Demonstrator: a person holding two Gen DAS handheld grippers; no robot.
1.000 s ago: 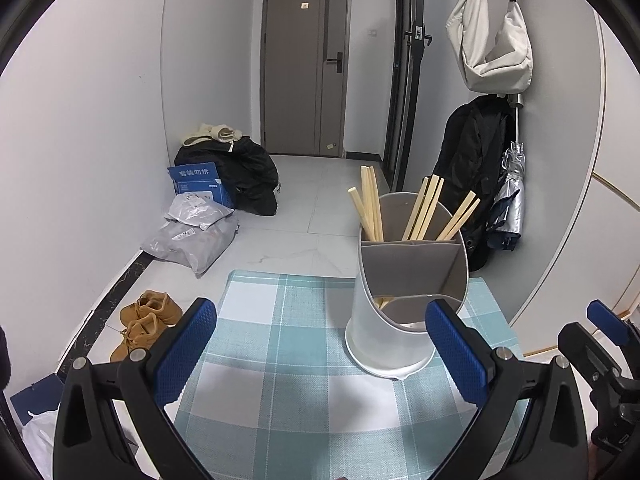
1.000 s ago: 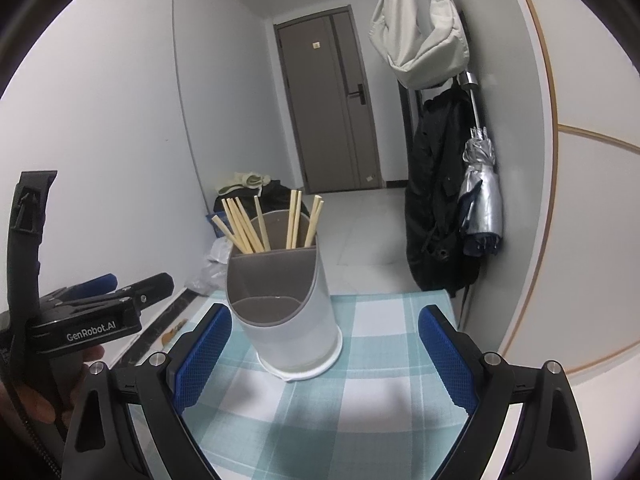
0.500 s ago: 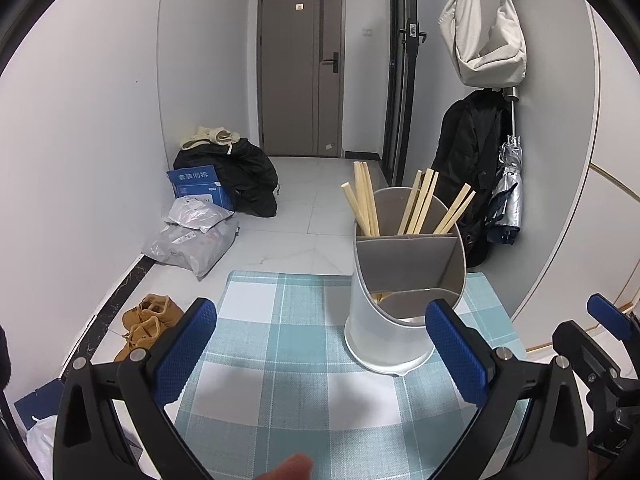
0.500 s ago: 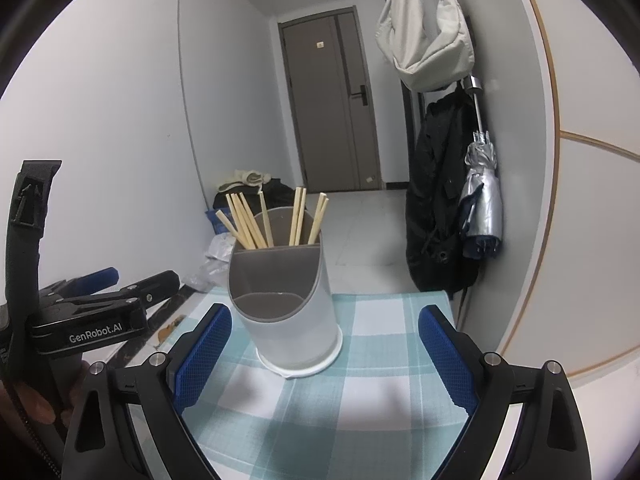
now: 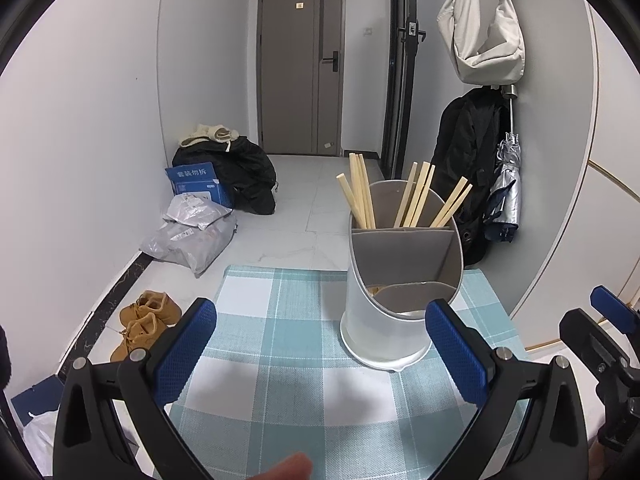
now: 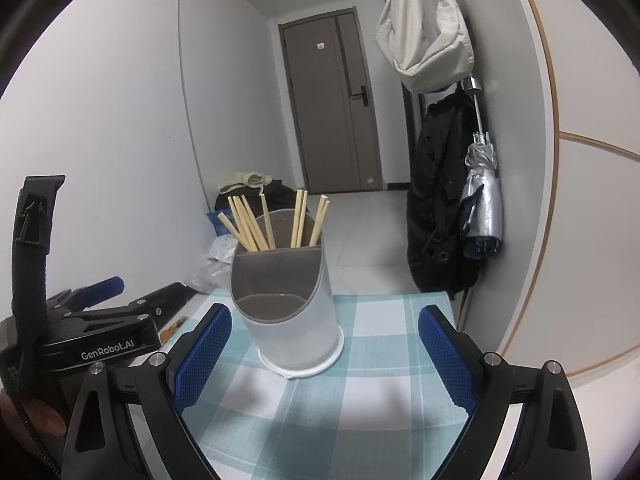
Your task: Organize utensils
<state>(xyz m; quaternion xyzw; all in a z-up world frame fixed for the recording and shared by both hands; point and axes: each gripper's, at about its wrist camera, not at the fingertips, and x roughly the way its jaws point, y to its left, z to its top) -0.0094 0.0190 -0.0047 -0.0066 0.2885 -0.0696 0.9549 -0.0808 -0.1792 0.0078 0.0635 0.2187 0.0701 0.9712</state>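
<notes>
Hallway setting: grey door (image 5: 301, 68) at the far end, coats and a pale bag (image 5: 482, 36) hung on the right wall, parcels and tan shoes (image 5: 144, 322) on the floor at left. Near end holds a table with a teal checked cloth (image 5: 280, 360).

Utensil holder (image 5: 400, 292) stands upright on the cloth, right of centre in the left view; white body, grey divided insert. Chopsticks (image 5: 362, 190) stand in the rear compartments, leaning in loose groups. Front compartment looks empty, though its floor is partly hidden.

Left tongs (image 5: 320, 354): jaws spread wide, nothing between them, held short of the holder. Right tongs (image 6: 324, 354): also spread wide and empty, holder framed between the blue pads but well ahead of them, not touched.

No loose utensils visible on the cloth in either view.

Judgement: task appears at or near its end, with chopsticks already sorted into the holder. Remaining work, if any, lies outside the frames; cannot confirm.
</notes>
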